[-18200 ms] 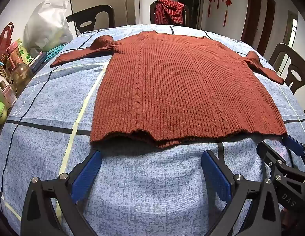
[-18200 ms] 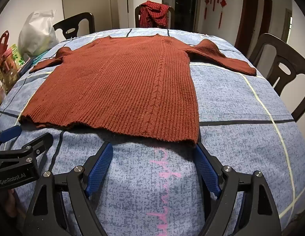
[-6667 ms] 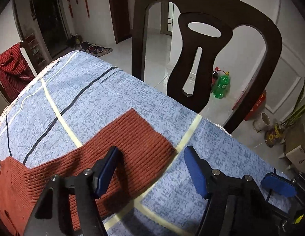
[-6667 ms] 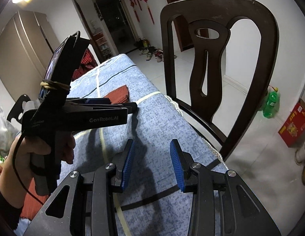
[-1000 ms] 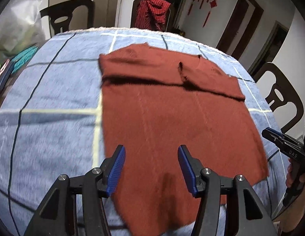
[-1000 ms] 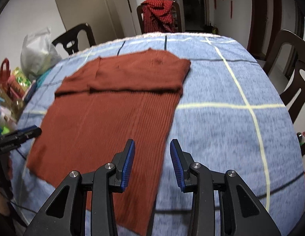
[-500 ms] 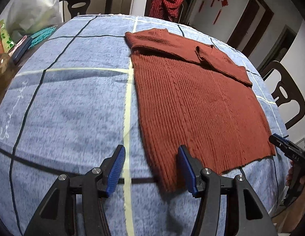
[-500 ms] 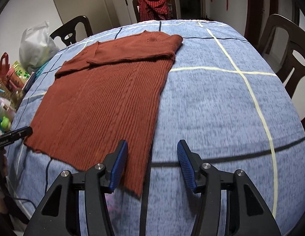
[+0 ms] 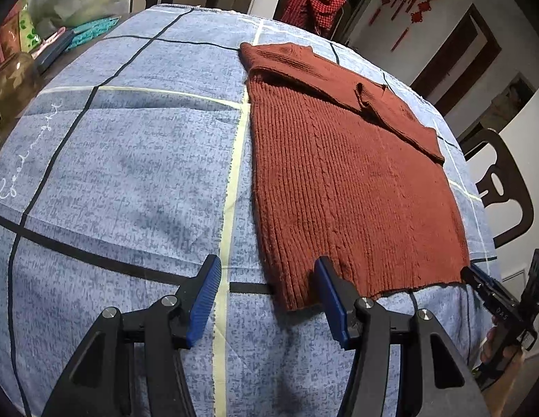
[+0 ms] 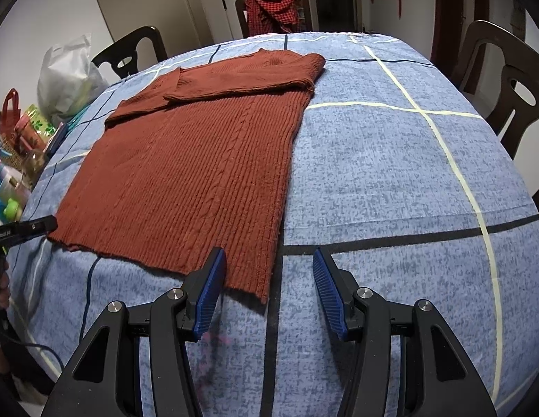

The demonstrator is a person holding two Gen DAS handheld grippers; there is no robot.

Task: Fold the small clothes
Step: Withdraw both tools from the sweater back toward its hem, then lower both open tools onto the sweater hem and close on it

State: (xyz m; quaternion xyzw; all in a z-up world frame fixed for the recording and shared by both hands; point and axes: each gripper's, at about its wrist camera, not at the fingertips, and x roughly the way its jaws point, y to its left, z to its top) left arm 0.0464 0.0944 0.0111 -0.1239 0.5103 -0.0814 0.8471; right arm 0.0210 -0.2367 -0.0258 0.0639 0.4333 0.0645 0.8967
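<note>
A rust-red knit sweater (image 9: 342, 173) (image 10: 200, 170) lies flat on the blue checked tablecloth (image 9: 130, 160), both sleeves folded across its chest. My left gripper (image 9: 267, 299) stands open over the hem's near left corner, which lies between the blue pads without being pinched. My right gripper (image 10: 266, 292) is open as well, with the hem's near right corner between its fingers, untouched. Each gripper shows at the edge of the other's view, held in a hand.
Dark chairs (image 10: 502, 93) ring the table; one at the far end carries a red checked cloth (image 10: 273, 3). A white plastic bag (image 10: 68, 76), a jar (image 9: 12, 83) and small packages crowd the left edge of the table.
Both grippers have pulled back toward the near edge and come down at the hem corners. The right gripper's jaws have widened.
</note>
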